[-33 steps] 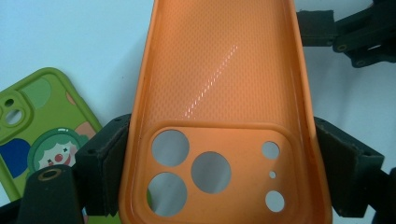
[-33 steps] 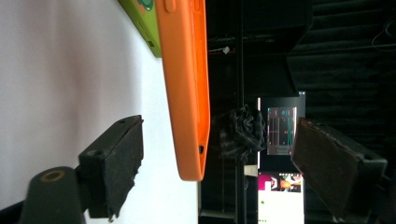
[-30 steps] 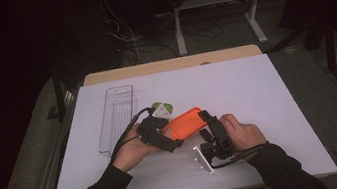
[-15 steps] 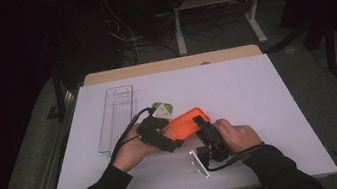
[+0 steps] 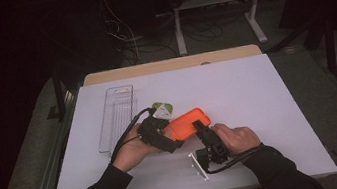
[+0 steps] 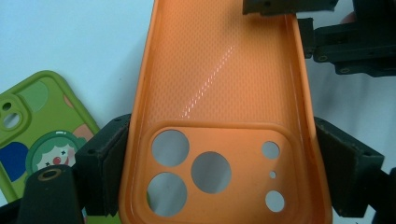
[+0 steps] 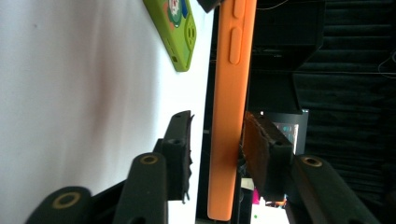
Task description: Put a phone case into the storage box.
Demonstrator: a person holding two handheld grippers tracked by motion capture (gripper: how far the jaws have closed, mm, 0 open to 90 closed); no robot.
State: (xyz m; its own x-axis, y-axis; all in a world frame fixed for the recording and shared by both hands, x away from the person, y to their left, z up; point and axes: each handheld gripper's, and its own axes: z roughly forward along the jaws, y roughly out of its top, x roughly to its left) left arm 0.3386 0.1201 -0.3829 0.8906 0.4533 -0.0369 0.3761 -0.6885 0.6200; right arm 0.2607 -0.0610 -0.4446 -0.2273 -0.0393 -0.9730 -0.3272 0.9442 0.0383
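Orange phone case (image 5: 188, 123), centre of frame, above a white-covered desk (image 5: 258, 101); left tool (image 5: 161, 135) clamps its camera end, right tool (image 5: 204, 132) closing around its edge. Dark room, cables behind.

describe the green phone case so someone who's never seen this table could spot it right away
Start at the white table top and find the long clear plastic tray on its left half. Just right of that tray, beside the held orange phone case, lies the green phone case. It alone is green and carries a cartoon clown face.
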